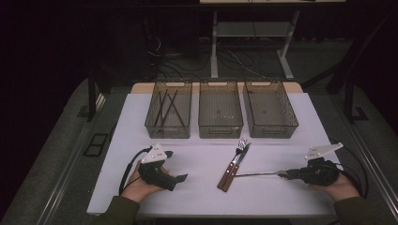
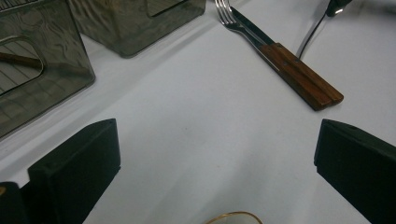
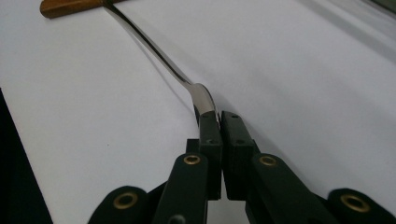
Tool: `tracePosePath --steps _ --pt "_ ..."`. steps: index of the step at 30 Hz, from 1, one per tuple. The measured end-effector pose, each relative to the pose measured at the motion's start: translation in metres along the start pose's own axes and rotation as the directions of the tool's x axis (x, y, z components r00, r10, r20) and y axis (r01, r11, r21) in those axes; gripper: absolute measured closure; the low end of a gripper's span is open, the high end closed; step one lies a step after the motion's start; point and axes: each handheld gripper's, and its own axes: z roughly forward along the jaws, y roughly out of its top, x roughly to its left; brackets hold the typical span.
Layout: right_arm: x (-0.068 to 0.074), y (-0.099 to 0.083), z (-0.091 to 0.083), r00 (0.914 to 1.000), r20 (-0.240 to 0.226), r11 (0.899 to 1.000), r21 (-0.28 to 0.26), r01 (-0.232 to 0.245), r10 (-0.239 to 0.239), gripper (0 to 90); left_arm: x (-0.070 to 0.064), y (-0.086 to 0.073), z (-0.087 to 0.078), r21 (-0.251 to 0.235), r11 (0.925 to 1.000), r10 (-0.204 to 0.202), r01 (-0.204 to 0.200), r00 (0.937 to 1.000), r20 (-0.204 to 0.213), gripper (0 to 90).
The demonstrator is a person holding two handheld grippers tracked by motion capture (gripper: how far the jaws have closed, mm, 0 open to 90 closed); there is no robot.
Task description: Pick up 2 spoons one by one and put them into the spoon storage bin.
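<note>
I count three bins on tabletop, one fork, one knife, one spoon, few dark sticks in leftmost bin, can't tell exactly.

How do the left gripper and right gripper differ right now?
The left gripper is open and holds nothing; the right gripper is shut on the spoon, pinching its bowl end. The left gripper rests well short of the fork and knife; the right gripper's spoon reaches their handles. Both sit low on the white table.
</note>
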Motion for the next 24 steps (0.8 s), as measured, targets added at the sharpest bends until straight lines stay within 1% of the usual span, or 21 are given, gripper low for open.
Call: tracePosePath --steps 3,5,7,11,12,14,15,16,17,19,24 --pt "-0.001 0.000 -0.004 1.0000 0.009 1.000 -0.021 -0.001 0.002 87.6 0.000 0.001 0.000 0.011 0.9999 -0.004 0.004 1.0000 -0.002 0.0" --pt "-0.002 0.000 -0.007 0.9999 0.009 0.999 -0.036 -0.008 0.008 87.6 -0.001 0.001 0.000 0.007 1.0000 -0.004 0.004 1.0000 -0.005 0.0" --pt "-0.003 0.000 -0.009 0.9997 0.021 0.999 -0.048 -0.011 0.012 87.6 -0.001 0.001 -0.001 0.006 1.0000 0.000 0.000 1.0000 -0.008 0.0" --pt "-0.004 0.003 -0.013 0.9984 0.045 0.996 -0.085 -0.030 0.033 87.6 -0.003 0.001 -0.001 0.001 1.0000 0.010 -0.010 0.9998 -0.020 0.0" --pt "-0.004 0.004 -0.014 0.9976 0.052 0.995 -0.094 -0.041 0.046 87.6 -0.003 0.001 -0.001 0.002 0.9999 0.011 -0.011 0.9997 -0.020 0.0" --pt "-0.005 0.005 -0.016 0.9948 0.083 0.991 -0.125 -0.047 0.058 87.5 -0.003 0.001 -0.001 0.002 1.0000 0.007 -0.007 0.9998 -0.021 0.0" --pt "-0.005 0.006 -0.016 0.9937 0.089 0.990 -0.130 -0.057 0.068 87.6 -0.003 0.001 -0.001 0.001 1.0000 0.007 -0.007 0.9997 -0.022 0.0" --pt "-0.005 0.007 -0.017 0.9916 0.107 0.989 -0.137 -0.058 0.073 87.6 -0.003 0.001 -0.001 0.001 1.0000 0.008 -0.008 0.9997 -0.022 0.0" --pt "-0.005 0.007 -0.018 0.9898 0.115 0.987 -0.145 -0.067 0.084 87.6 -0.003 0.000 -0.001 -0.001 1.0000 0.007 -0.007 0.9997 -0.024 0.0" --pt "-0.004 0.009 -0.021 0.9861 0.124 0.982 -0.167 -0.088 0.110 87.6 -0.003 0.000 -0.002 -0.002 1.0000 0.002 -0.002 0.9997 -0.024 0.0" --pt "-0.001 0.014 -0.023 0.9793 0.149 0.976 -0.190 -0.109 0.138 87.6 -0.004 0.000 -0.001 0.002 1.0000 -0.007 0.007 0.9997 -0.024 0.0"
